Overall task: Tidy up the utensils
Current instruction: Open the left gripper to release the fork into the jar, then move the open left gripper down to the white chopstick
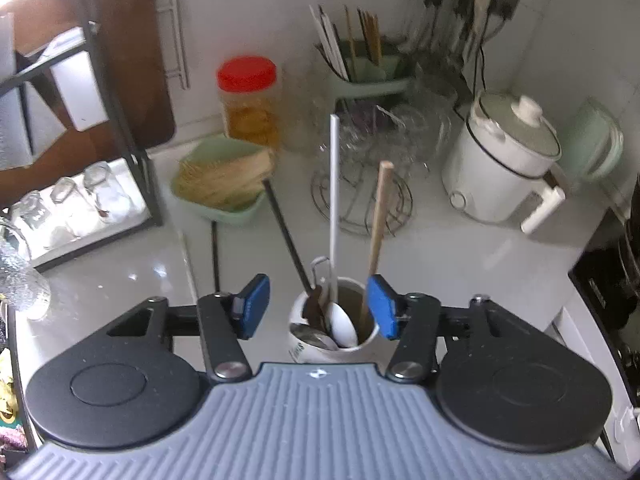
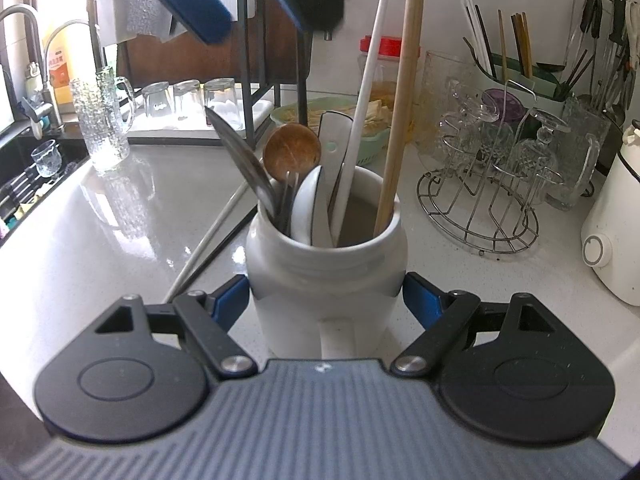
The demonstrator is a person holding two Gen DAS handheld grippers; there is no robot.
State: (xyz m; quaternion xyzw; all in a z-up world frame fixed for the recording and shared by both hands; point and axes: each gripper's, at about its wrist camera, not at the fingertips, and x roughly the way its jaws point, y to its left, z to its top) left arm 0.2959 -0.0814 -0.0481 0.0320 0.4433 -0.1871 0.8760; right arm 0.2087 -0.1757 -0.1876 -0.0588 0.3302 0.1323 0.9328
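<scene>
White kitchen counter (image 2: 120, 216): right gripper (image 2: 326, 296) clamps the jar (image 2: 326, 272) of spoons near its front edge, left gripper (image 1: 318, 306) gapes empty above, two chopsticks (image 1: 215, 248) left lying loose.

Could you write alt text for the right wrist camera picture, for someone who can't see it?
The right gripper clamps a white ceramic jar on a pale countertop, holding spoons, a wooden chopstick and a white chopstick. The left gripper hangs open above.
</scene>
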